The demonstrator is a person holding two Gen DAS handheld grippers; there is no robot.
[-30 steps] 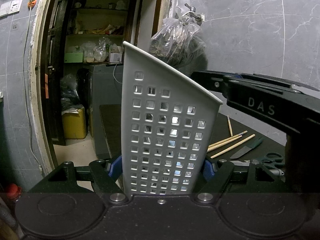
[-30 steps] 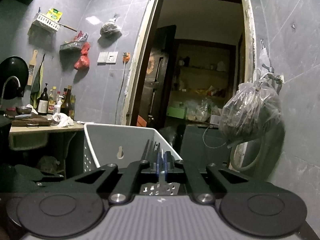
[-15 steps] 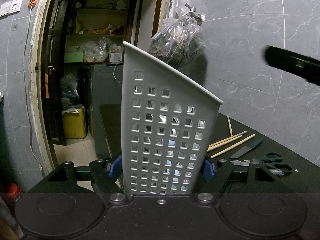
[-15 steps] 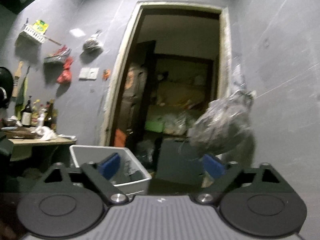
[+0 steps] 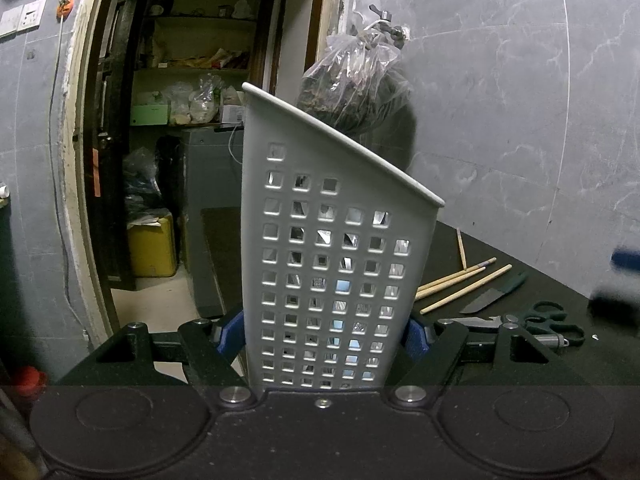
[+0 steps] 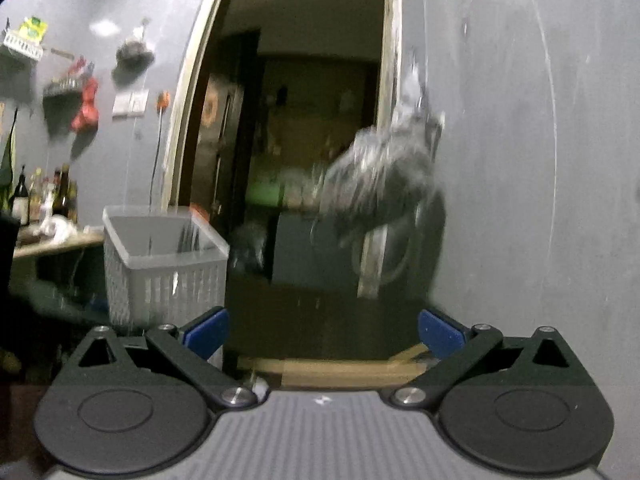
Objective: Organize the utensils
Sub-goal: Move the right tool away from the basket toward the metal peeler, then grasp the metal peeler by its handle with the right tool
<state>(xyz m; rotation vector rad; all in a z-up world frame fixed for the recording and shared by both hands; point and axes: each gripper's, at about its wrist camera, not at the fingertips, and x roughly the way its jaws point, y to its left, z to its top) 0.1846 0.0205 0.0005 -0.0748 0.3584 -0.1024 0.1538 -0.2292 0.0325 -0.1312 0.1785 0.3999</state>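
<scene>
My left gripper (image 5: 322,332) is shut on the lower wall of a white perforated utensil basket (image 5: 332,248), which stands upright on the black table. In the right wrist view the same basket (image 6: 160,276) sits to the left, with dark utensil handles (image 6: 188,236) poking up inside. My right gripper (image 6: 322,330) is right of the basket; its jaws are opening wide and nothing is between them. It shows as a blur at the right edge of the left wrist view (image 5: 620,280). Wooden chopsticks (image 5: 460,284), a dark knife (image 5: 492,294) and black scissors (image 5: 548,322) lie on the table.
A grey tiled wall (image 5: 520,120) runs close along the table's far side. A plastic bag (image 5: 356,88) hangs from a tap beside the open doorway (image 5: 192,120). Blurred pale wooden pieces (image 6: 340,368) lie just below the right gripper.
My right gripper was shut above the basket; it has opened, pulled away to the right and sunk a little. The left gripper and basket have not moved.
</scene>
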